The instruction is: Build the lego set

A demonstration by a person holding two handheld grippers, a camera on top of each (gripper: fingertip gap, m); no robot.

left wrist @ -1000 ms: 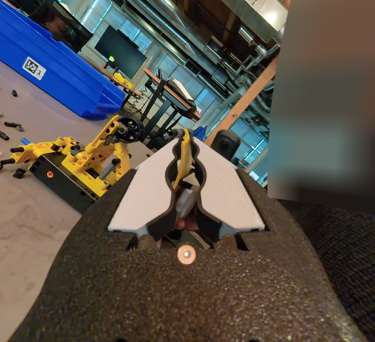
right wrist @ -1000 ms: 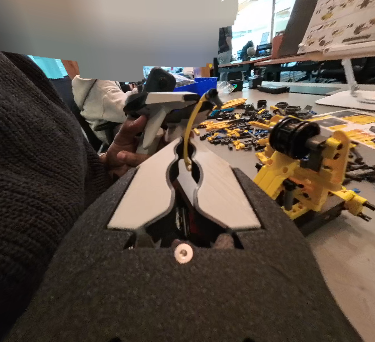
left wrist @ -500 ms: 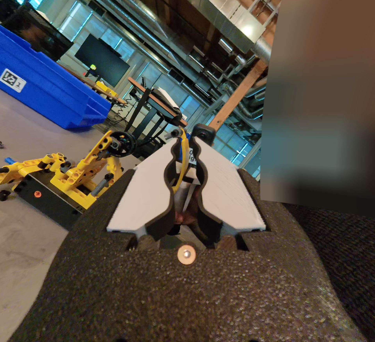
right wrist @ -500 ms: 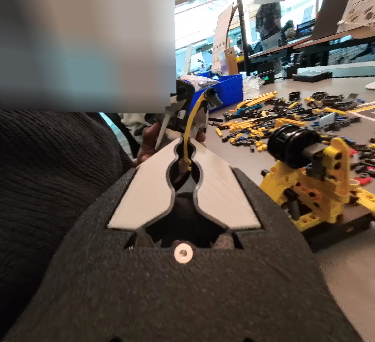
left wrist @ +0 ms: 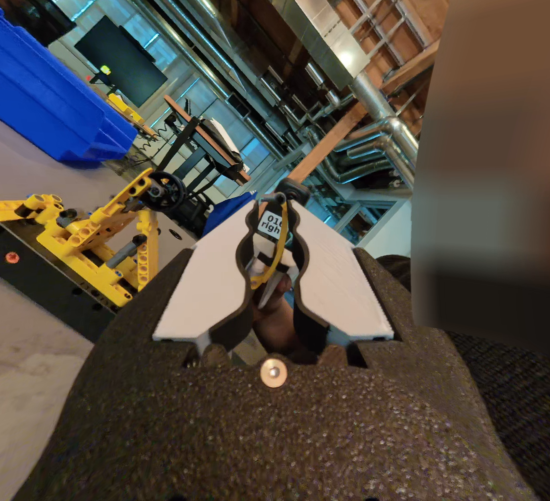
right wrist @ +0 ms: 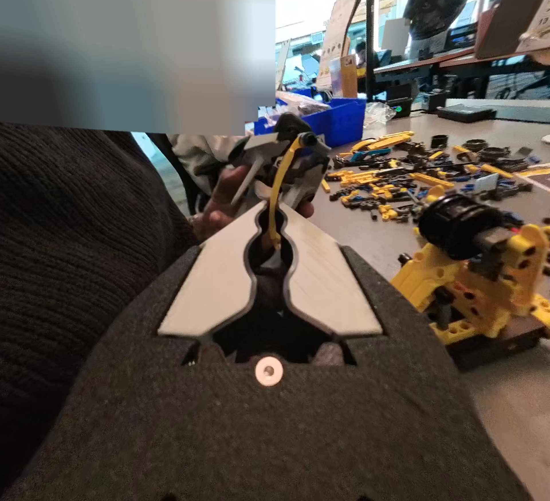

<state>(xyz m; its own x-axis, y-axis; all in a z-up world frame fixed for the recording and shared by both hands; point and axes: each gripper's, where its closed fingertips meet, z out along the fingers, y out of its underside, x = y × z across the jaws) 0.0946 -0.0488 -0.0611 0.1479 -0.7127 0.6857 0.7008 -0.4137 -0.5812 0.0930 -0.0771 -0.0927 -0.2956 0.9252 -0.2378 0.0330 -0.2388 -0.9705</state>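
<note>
Your table (right wrist: 491, 412) is big and grey, and it lies under everything. A blue bin (left wrist: 53, 105) sits far off on the left side of it, in your left wrist view. A yellow brick machine (left wrist: 89, 248) stands on a black base (left wrist: 50, 287) near your left gripper, a bit to its left. In your right wrist view the same machine (right wrist: 476, 284) stands near on the right, with a black wheel (right wrist: 458, 227) on top. Past it, lots of loose yellow and black pieces (right wrist: 416, 171) lie spread over the table.

Your two tools face each other, up off the table. Your left gripper (left wrist: 272, 210) has its tips pressed together, and it pinches a thin bent yellow piece (left wrist: 278, 245). Your right gripper (right wrist: 272, 207) also has its tips pressed together on the same yellow piece (right wrist: 279, 186). So you hold the piece from both ends, and it bends between the two tools. A small dark knob (right wrist: 308, 139) sits on its far end in the right view. Your hand (right wrist: 226, 198) shows behind it, around the other tool.
</note>
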